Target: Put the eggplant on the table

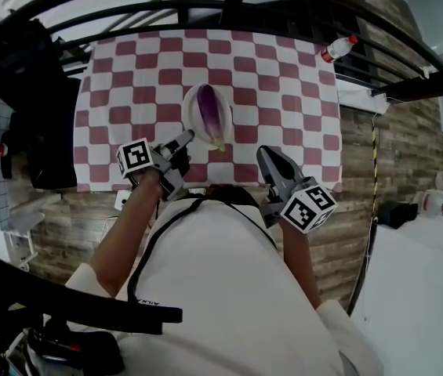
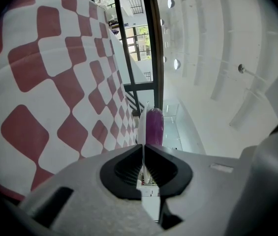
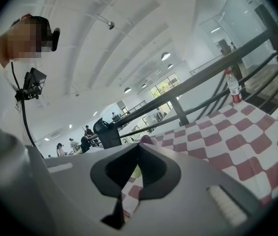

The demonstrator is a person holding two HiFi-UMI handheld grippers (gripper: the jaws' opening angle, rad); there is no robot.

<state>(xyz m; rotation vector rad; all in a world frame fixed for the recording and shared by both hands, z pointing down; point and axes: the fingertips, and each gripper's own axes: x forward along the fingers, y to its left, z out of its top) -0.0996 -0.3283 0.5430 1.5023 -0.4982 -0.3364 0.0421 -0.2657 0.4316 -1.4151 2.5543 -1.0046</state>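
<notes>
Just beyond left claw (image 1: 185,139), clamped on plate (image 1: 190,110) rim: eggplant (image 1: 212,112) on plate; right claw (image 1: 263,152) together, empty.

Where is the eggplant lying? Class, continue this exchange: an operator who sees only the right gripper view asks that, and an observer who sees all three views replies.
Observer: The eggplant lies on a white plate over the checkered table. I cannot tell whether the plate rests on it.
Operator: What is the left gripper doing?
Observer: The left gripper is shut on the plate's near rim. The left gripper view shows the thin white edge pinched between its jaws.
Operator: Where is my gripper relative to the plate?
Observer: The right gripper is at the table's near edge, to the right of the plate and not touching it.
</notes>
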